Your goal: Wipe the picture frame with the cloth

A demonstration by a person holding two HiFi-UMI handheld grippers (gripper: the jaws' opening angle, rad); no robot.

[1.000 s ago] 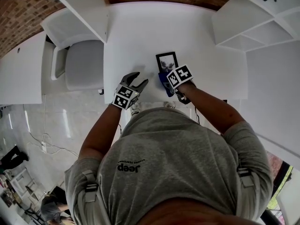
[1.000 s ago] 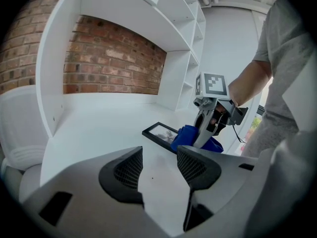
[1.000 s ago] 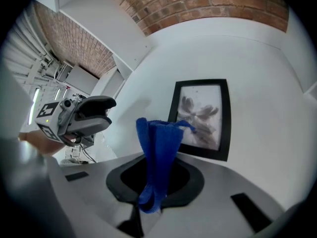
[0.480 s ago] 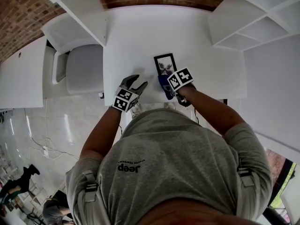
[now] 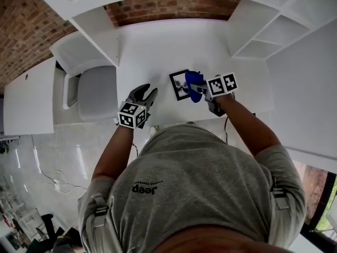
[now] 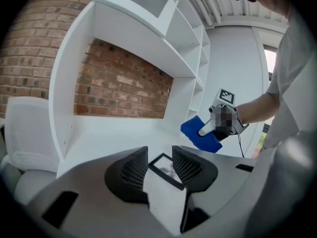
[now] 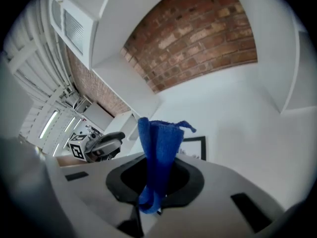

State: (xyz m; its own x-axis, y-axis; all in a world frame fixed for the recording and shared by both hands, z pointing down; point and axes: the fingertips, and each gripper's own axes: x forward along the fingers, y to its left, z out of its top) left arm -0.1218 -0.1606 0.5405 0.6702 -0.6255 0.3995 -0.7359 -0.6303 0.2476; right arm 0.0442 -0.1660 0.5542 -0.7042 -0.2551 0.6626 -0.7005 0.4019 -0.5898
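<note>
A black-edged picture frame (image 5: 180, 85) lies flat on the white desk (image 5: 158, 46). My right gripper (image 5: 201, 88) is shut on a blue cloth (image 5: 194, 79), which hangs over the frame's right edge. In the right gripper view the cloth (image 7: 158, 150) stands up out of the jaws, with the frame (image 7: 196, 146) behind it. My left gripper (image 5: 146, 95) hovers to the left of the frame. Its jaws are closing with nothing between them. In the left gripper view the frame (image 6: 164, 163) shows beyond the left gripper (image 6: 159, 155), and the cloth (image 6: 200, 135) is held up at the right.
White shelf units (image 5: 263, 30) flank the desk on both sides, in front of a brick wall (image 5: 174, 7). A grey chair (image 5: 95, 91) stands left of the desk. The person's body fills the near side of the head view.
Both grippers have risen off the desk. The right one carried the cloth up from the frame's near end to its right side. The left gripper's jaws have narrowed.
</note>
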